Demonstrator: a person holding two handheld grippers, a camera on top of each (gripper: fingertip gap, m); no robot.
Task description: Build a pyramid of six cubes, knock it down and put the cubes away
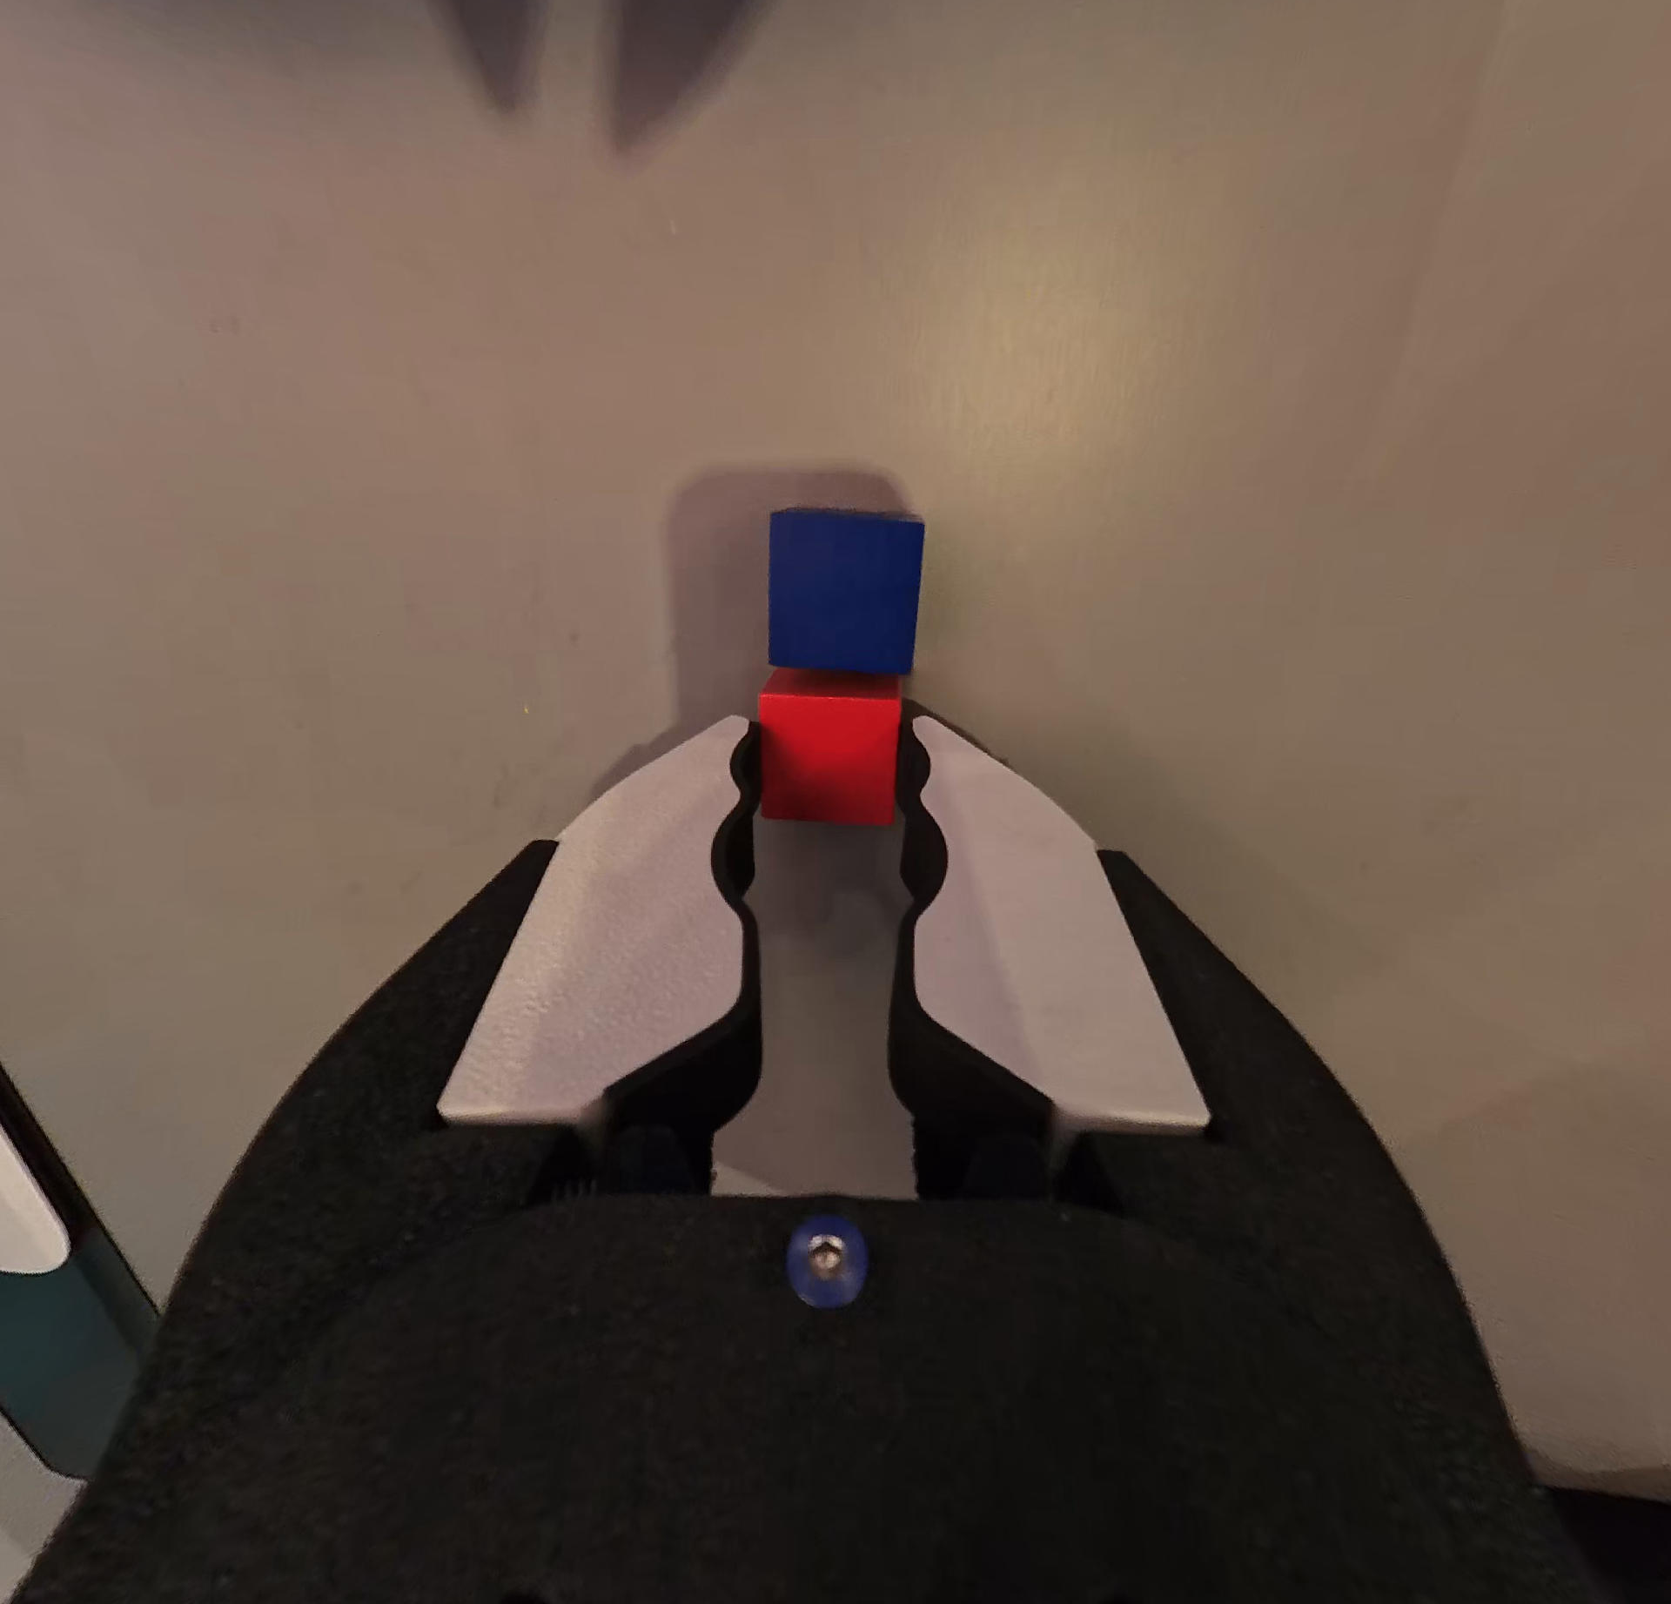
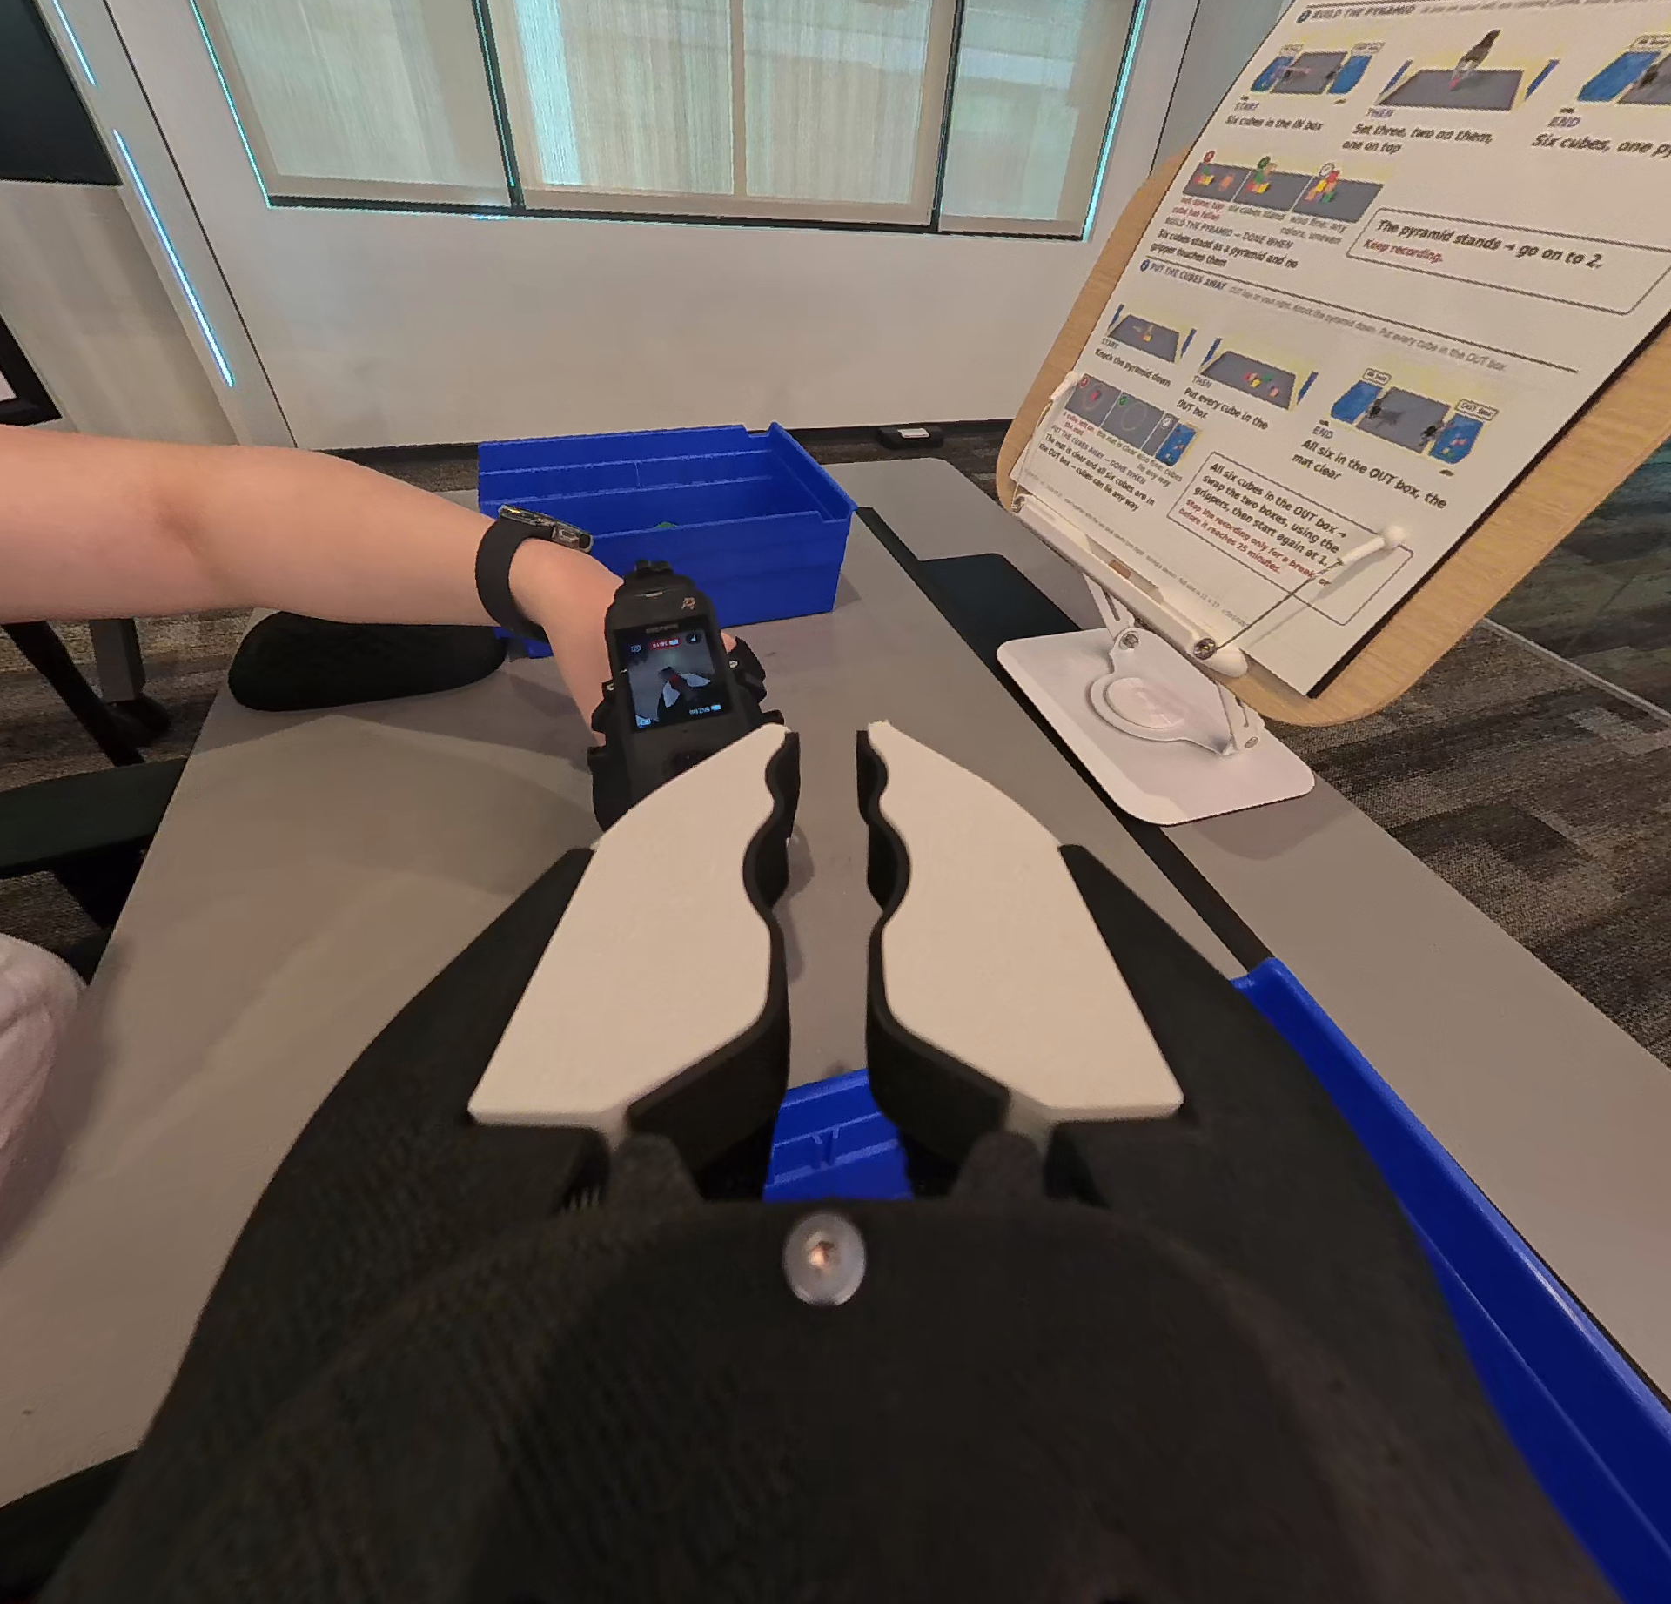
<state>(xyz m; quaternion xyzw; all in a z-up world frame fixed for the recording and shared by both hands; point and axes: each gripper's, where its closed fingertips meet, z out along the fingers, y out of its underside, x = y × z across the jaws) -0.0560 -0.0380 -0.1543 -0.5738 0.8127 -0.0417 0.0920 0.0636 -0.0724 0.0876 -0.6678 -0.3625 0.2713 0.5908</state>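
Note:
In the left wrist view my left gripper (image 1: pixel 830 751) looks down on the grey table top (image 1: pixel 362 475) and is shut on a red cube (image 1: pixel 830 760), with a pad on each side of it. A blue cube (image 1: pixel 845 589) sits directly beyond the red one, touching it. In the right wrist view the left gripper shows as a black body with a small screen (image 2: pixel 674 692), held by a hand; its tips and both cubes are hidden. My right gripper (image 2: pixel 827 747) hangs above the table, empty, its jaws nearly together.
A blue box (image 2: pixel 750 557) stands at the far end of the table with something green inside. Another blue box (image 2: pixel 1447 1244) lies under my right gripper at the near right. An instruction board on a white stand (image 2: pixel 1157 747) is at the right. A black pad (image 2: pixel 362 665) lies far left.

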